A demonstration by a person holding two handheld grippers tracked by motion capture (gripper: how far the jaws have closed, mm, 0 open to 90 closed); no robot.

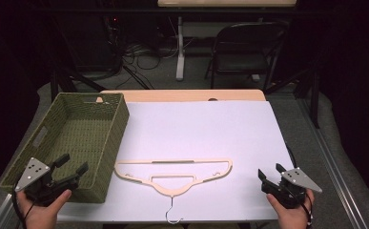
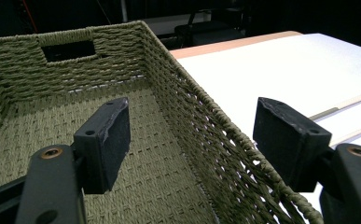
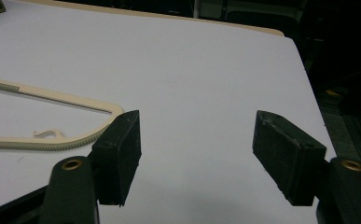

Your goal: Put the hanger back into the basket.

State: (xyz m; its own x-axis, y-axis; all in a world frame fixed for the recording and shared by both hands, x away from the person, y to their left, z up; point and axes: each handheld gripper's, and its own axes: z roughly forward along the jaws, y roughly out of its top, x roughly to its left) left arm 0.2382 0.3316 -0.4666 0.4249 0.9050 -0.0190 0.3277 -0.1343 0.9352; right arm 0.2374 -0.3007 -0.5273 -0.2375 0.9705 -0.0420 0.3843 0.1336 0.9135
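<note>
A cream plastic hanger (image 1: pixel 173 172) lies flat on the white table top (image 1: pixel 201 129), its metal hook (image 1: pixel 172 212) pointing at the near edge. To its left stands an empty green woven basket (image 1: pixel 72 138). My left gripper (image 1: pixel 75 164) hovers over the basket's near right corner, jaws open, nothing between them; in the left gripper view the basket wall (image 2: pixel 201 121) runs between the jaws (image 2: pixel 192 144). My right gripper (image 1: pixel 270 172) is held at the near right of the table, open and empty, with the hanger's end (image 3: pixel 52 121) to the left of its jaws (image 3: pixel 197 154).
A wooden table edge (image 1: pixel 182 95) shows behind the white top. Beyond it are a folding chair (image 1: pixel 244 47), a white table leg (image 1: pixel 179 47) and cables on the floor. The basket has a handle cut-out (image 2: pixel 68 49) in its far wall.
</note>
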